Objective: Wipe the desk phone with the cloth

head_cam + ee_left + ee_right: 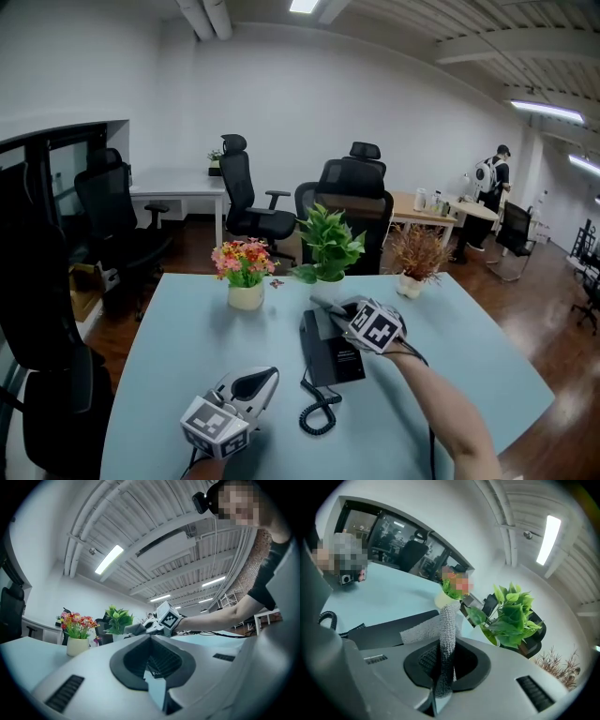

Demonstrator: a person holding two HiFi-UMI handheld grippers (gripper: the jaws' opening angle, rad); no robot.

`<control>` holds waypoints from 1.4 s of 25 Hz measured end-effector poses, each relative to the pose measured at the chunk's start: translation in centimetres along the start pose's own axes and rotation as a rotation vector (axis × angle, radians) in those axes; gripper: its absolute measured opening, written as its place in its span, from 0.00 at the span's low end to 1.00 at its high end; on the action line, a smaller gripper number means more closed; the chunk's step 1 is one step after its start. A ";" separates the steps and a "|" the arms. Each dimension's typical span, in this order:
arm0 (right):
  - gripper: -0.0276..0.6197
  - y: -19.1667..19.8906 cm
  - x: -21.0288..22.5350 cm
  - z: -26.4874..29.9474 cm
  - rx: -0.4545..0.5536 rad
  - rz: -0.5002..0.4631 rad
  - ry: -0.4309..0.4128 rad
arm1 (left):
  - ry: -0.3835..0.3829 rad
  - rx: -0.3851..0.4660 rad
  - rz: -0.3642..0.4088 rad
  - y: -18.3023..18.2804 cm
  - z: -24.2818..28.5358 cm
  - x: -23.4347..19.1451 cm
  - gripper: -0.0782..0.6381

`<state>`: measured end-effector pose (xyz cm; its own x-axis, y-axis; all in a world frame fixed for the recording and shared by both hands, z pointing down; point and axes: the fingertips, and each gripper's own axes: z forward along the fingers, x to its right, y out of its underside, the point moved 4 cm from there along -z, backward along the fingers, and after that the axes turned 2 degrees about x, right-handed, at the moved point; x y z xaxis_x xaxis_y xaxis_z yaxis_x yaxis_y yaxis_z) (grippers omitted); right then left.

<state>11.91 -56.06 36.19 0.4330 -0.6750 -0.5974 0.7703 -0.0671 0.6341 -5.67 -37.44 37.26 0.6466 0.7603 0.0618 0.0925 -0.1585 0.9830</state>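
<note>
Quick count: two grippers, one phone, one cloth, one coiled cord and three pots on one pale blue table (pixel 178 328).

The right gripper (pixel 339 310) sits at the centre of the head view, over the phone's far right corner. Its jaws are clamped on the grey cloth (pixel 446 630), which stands up between them in a narrow folded strip. The loose end flops forward toward the black phone (pixel 330 358). Can't tell if it's actually pressing on the phone.

The left gripper (pixel 260 381) is at the lower left of the phone, near the table's front edge and clear of the phone. Its jaws are together with nothing in them.

The phone is about mid-table, well in from every edge. There's loads of bare tabletop to its left and right. The cord (pixel 319 411) curls off its near end toward the front edge.

The pots run in a row along the far edge:
- flowers (pixel 244 262) on the left
- a leafy plant (pixel 329 242) in the middle, just beyond the phone
- a dried brown plant (pixel 417 253) on the right

At least four black office chairs (pixel 246 192) stand around the table's left and far sides. One person (pixel 489 178) stands at a desk in the upper right.

For print, it's the black-and-white square markers on each gripper's cube.
</note>
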 end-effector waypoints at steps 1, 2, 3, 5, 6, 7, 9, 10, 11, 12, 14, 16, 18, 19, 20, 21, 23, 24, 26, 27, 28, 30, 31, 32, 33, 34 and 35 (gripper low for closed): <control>0.04 0.2 -0.9 -0.5 -0.009 -0.026 -0.022 | 0.000 0.000 0.000 0.0 0.0 -0.1 0.12; 0.04 0.6 -2.0 -1.0 -0.019 -0.056 -0.045 | 0.000 0.000 0.003 0.0 0.0 -0.1 0.12; 0.04 0.9 -3.2 -1.6 -0.028 -0.088 -0.067 | -0.001 -0.001 0.006 0.0 0.0 -0.1 0.12; 0.04 1.8 -5.7 -3.0 -0.045 -0.150 -0.107 | -0.001 -0.003 0.009 -0.1 0.0 0.1 0.12; 0.04 2.3 -6.9 -3.8 -0.052 -0.175 -0.126 | 0.000 -0.004 0.009 -0.1 0.1 0.1 0.12; 0.04 2.8 -8.2 -4.6 -0.057 -0.198 -0.145 | 0.000 -0.006 0.009 -0.1 0.1 0.1 0.12; 0.04 3.5 -10.6 -6.0 -0.069 -0.246 -0.193 | 0.000 -0.008 0.010 0.0 0.1 0.1 0.12; 0.04 3.8 -11.8 -6.8 -0.080 -0.277 -0.225 | 0.001 -0.009 0.010 0.0 0.1 0.1 0.12; 0.04 4.2 -12.9 -7.5 -0.098 -0.314 -0.262 | 0.001 -0.008 0.011 -0.1 0.1 0.2 0.12; 0.03 4.6 -13.7 -8.1 -0.121 -0.352 -0.303 | 0.002 -0.007 0.010 -0.1 0.1 0.2 0.12; 0.04 5.1 -14.1 -8.7 -0.158 -0.393 -0.365 | 0.001 -0.007 0.006 0.0 0.1 0.1 0.12; 0.04 4.6 -11.8 -8.2 -0.130 -0.340 -0.332 | 0.001 -0.007 0.006 0.0 0.1 0.1 0.12; 0.04 3.0 -7.3 -7.1 -0.052 -0.220 -0.206 | 0.003 -0.007 0.009 0.0 0.1 0.0 0.12; 0.04 2.2 -4.9 -6.4 -0.012 -0.153 -0.133 | 0.003 -0.007 0.008 0.0 0.0 0.0 0.12; 0.04 1.5 -2.5 -5.7 0.018 -0.091 -0.065 | 0.003 -0.007 0.003 0.1 0.1 0.0 0.12; 0.04 1.0 -0.4 -4.9 0.036 -0.041 -0.008 | 0.001 -0.007 -0.003 0.1 0.1 0.1 0.12; 0.04 0.7 2.5 -3.1 0.043 0.021 0.066 | -0.003 -0.007 -0.012 0.2 0.3 0.2 0.12; 0.04 0.7 3.2 -2.3 0.035 0.033 0.081 | -0.003 -0.006 -0.012 0.1 0.3 0.3 0.12; 0.04 1.1 3.4 -1.0 0.007 0.026 0.079 | -0.002 -0.005 -0.003 0.0 0.4 0.5 0.12; 0.04 1.4 3.2 -0.6 -0.006 0.013 0.072 | -0.001 -0.006 0.001 0.0 0.4 0.6 0.12; 0.04 1.6 2.8 -0.4 -0.014 0.000 0.065 | 0.000 -0.007 0.002 0.1 0.4 0.5 0.12; 0.04 2.0 2.0 -0.6 -0.020 -0.031 0.043 | 0.002 -0.008 -0.001 0.3 0.4 0.3 0.12; 0.04 2.2 1.4 -0.8 -0.023 -0.056 0.026 | 0.002 -0.008 -0.001 0.3 0.4 0.2 0.12; 0.04 2.3 0.5 -1.2 -0.029 -0.087 0.006 | 0.001 -0.008 -0.001 0.3 0.4 0.2 0.12; 0.04 2.5 -0.5 -1.7 -0.040 -0.119 -0.016 | -0.001 -0.007 -0.002 0.2 0.4 0.1 0.12; 0.04 2.7 -1.6 -2.4 -0.054 -0.148 -0.039 | -0.002 -0.007 -0.004 0.2 0.4 0.2 0.12; 0.04 3.0 -2.8 -3.1 -0.068 -0.175 -0.060 | -0.003 -0.008 -0.003 0.2 0.3 0.2 0.12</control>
<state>14.49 -52.12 38.27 0.2626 -0.7002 -0.6638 0.8622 -0.1386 0.4873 -5.28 -37.53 37.41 0.6486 0.7589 0.0580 0.0887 -0.1510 0.9845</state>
